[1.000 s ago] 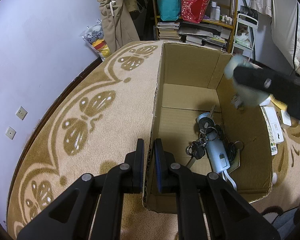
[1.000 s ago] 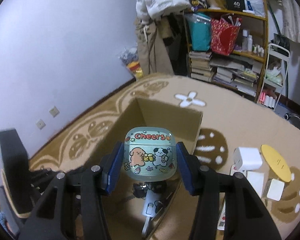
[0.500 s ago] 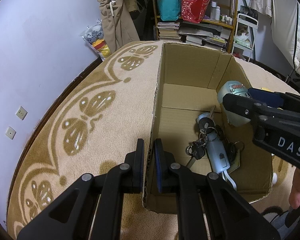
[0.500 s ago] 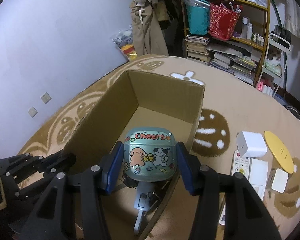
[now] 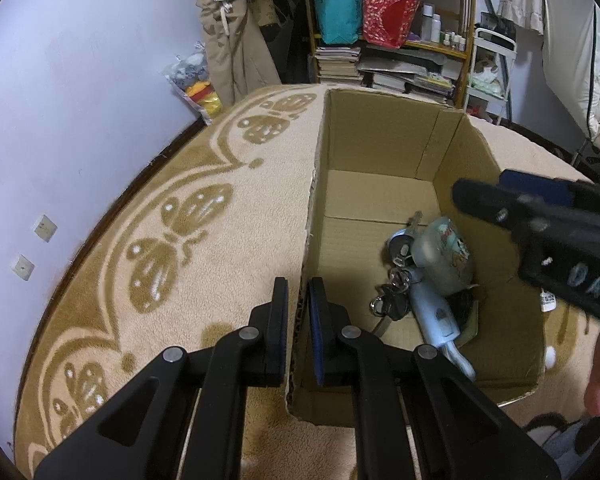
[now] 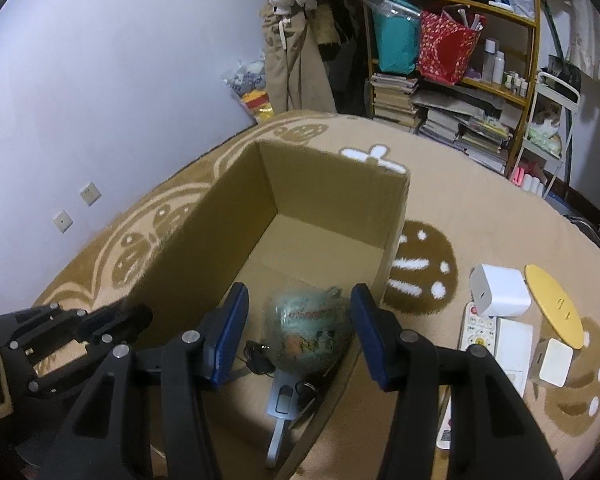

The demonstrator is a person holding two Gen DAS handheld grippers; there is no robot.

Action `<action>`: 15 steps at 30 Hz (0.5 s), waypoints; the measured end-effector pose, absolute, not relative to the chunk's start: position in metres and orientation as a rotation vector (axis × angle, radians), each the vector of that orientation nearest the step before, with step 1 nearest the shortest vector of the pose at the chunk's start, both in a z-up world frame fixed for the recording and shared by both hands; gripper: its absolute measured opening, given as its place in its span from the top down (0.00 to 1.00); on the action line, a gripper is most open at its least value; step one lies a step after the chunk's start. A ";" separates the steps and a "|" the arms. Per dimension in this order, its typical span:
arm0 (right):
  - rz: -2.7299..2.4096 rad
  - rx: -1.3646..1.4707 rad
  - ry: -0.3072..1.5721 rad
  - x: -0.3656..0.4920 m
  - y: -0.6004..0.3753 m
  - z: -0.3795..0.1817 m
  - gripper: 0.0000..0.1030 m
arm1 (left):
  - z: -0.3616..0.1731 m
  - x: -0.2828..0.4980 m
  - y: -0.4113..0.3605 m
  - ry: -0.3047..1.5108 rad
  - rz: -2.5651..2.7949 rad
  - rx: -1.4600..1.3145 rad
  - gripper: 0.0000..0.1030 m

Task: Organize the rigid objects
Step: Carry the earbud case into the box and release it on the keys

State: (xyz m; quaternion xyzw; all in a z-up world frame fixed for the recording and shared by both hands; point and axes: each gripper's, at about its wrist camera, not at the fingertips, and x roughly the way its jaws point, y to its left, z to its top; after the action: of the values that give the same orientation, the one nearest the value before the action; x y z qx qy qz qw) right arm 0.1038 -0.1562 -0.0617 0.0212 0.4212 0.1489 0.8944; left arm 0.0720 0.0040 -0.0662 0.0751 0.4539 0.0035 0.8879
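An open cardboard box [image 5: 380,140] [image 6: 320,184] stands on the rug. My left gripper [image 5: 298,292] is shut on the box's left wall. My right gripper [image 6: 300,316] [image 5: 512,200] is open above the box's right side. The mint-green "Cheers" case [image 6: 310,330] [image 5: 444,256], blurred, lies loose below the fingers, on a pale blue tool [image 5: 436,312] [image 6: 284,400] and a bunch of keys [image 5: 392,300].
On the rug right of the box lie a white charger cube [image 6: 500,288], a yellow disc [image 6: 554,304], a white remote [image 6: 476,330] and white boxes [image 6: 552,360]. A cluttered shelf [image 6: 460,60] and hanging clothes [image 6: 296,40] stand behind. A wall [image 5: 80,100] runs along the left.
My right gripper has opened and let go of the Cheers case, which has dropped into the box onto the keys and blue tool. My left gripper has kept its hold on the box wall.
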 end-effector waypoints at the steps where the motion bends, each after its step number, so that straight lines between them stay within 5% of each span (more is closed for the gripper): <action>1: 0.314 0.055 0.863 0.103 -0.158 -0.059 0.45 | -0.066 0.072 0.002 0.942 0.009 0.163 0.90; 10: 0.235 0.097 0.797 0.106 -0.192 -0.030 0.13 | -0.063 0.070 0.001 0.927 0.014 0.174 0.90; 15: 0.143 0.136 0.784 0.112 -0.225 -0.029 0.03 | -0.064 0.070 0.003 0.928 0.013 0.170 0.90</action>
State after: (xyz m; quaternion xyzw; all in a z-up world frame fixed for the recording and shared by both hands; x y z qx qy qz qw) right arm 0.1117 -0.2248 -0.0289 0.0661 0.3814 0.0695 0.9194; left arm 0.0705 0.0032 -0.0637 0.0821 0.4469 0.0061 0.8908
